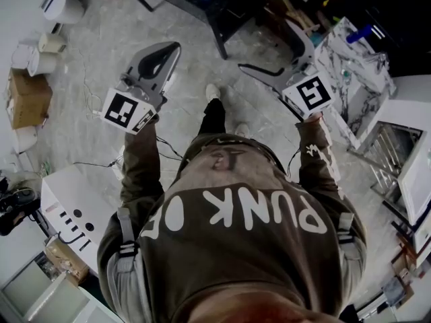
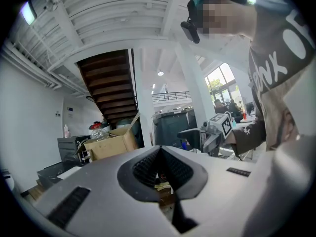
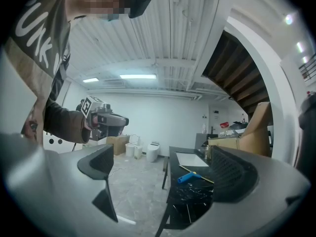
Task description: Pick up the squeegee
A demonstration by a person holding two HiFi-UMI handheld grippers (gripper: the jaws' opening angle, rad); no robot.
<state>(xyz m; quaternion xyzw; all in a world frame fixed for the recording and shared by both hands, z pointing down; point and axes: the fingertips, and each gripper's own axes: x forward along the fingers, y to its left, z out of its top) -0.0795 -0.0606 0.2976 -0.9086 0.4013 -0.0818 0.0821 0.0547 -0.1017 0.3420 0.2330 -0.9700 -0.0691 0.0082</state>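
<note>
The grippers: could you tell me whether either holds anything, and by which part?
Nothing is held: left gripper shut and empty, right gripper open, squeegee lying on the table.

"PUNK OF", perhaps cut off, on sweatshirt [image 1: 237,260]

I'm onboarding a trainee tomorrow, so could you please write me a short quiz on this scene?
1. True or false: the right hand-held gripper is shut on the squeegee.
2. The squeegee lies on: A) the floor, B) the black table, C) a cardboard box.
3. Fill in: the jaws of the left hand-held gripper stand ____ (together or apart).

Key: 1 false, its jaws are apart and hold nothing; 2 B; 3 together.
</note>
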